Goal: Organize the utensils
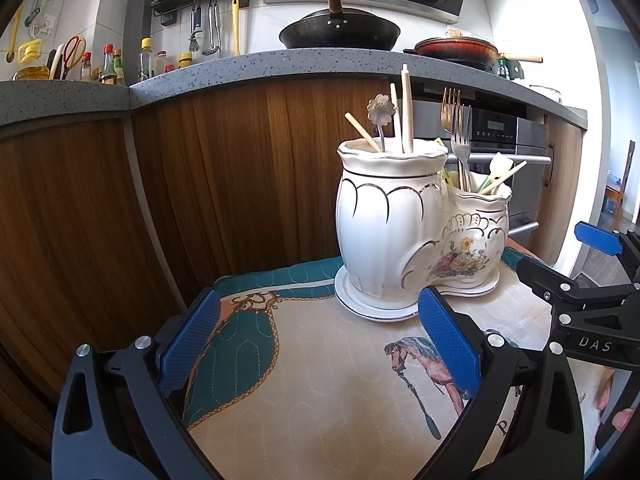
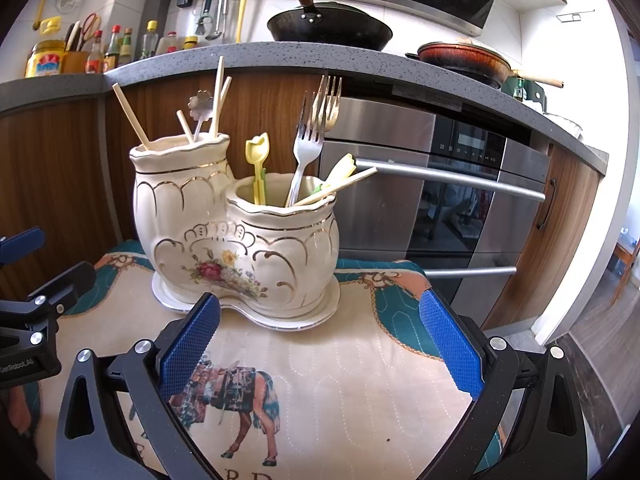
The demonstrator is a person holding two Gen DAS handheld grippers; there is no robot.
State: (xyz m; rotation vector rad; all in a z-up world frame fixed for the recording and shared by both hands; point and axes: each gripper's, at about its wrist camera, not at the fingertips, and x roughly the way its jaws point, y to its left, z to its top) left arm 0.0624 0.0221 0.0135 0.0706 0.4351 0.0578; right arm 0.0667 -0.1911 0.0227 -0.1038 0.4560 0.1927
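Note:
A white ceramic two-pot utensil holder with gold trim and a flower print stands on a white saucer at the far side of a small cloth-covered table. Its tall pot holds chopsticks and a flower-topped spoon. The low pot holds forks, yellow tulip-shaped picks and another chopstick. My left gripper is open and empty in front of the holder. My right gripper is open and empty too, and shows at the right edge of the left wrist view.
The quilted cloth with a horse print covers the table. Behind it are wooden cabinet fronts, a steel oven and a grey counter with a black wok, a red pan and bottles.

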